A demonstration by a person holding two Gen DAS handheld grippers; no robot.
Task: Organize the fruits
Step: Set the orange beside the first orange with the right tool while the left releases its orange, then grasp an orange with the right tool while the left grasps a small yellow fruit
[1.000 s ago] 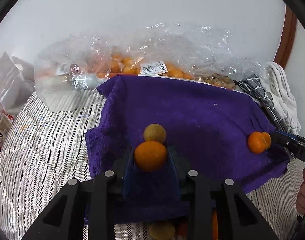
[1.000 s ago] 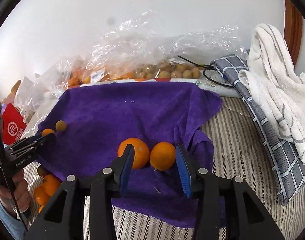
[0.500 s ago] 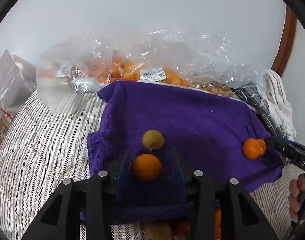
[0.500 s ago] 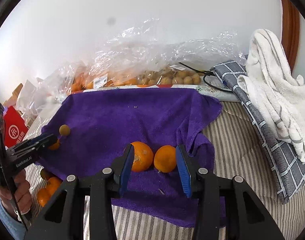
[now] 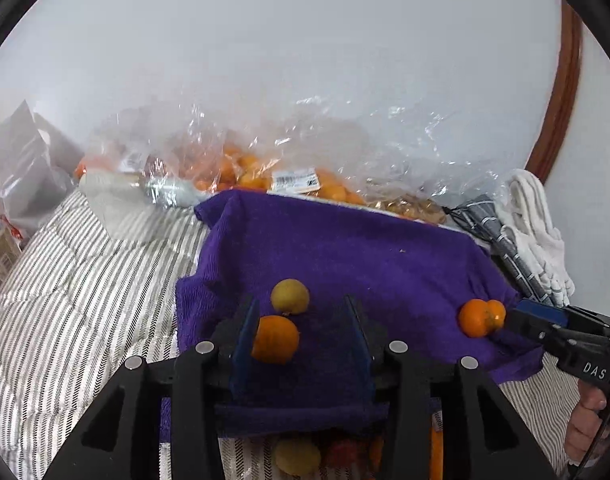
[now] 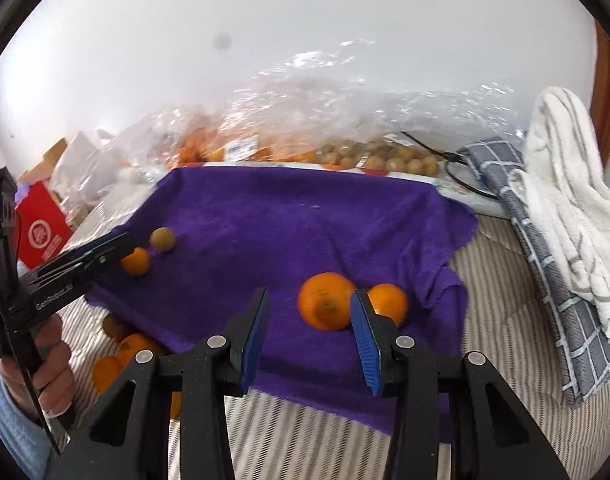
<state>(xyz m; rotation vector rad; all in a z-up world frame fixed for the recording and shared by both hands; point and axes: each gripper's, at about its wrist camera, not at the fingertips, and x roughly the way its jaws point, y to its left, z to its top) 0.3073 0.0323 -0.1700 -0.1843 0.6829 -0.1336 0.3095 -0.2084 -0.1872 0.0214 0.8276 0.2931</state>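
Two round orange mandarins with glossy, dimpled peel (image 6: 326, 301) lie on the purple terry towel (image 6: 289, 216), at its near right corner; the right claw (image 6: 311, 330) has its blue pads apart with nothing clamped; the larger mandarin sits in the gap close against the right pad, and the smaller mandarin (image 6: 389, 303) lies just outside that pad, beside the first. At the towel's near left edge the left claw (image 5: 301, 344) also stands apart, holding nothing; a third orange mandarin (image 5: 275, 339) rests on the towel against its left pad, with clear space to the other pad; just beyond it, still on the towel, sits a smaller yellow-green round fruit (image 5: 289, 297), close to the mandarin and perhaps touching it.

By my judgement these fruits are light and firm but thin-skinned and a little yielding; being round, they will roll on the soft nap at a nudge; take each across its widest girth, pads level on opposite sides, with mild pressure so the peel does not bruise or split.

Off the towel's near edge, on the striped bed cover (image 5: 85, 300), more orange fruit lies loose; behind the towel's far edge, crumpled clear plastic bags (image 6: 305, 120) hold many more.
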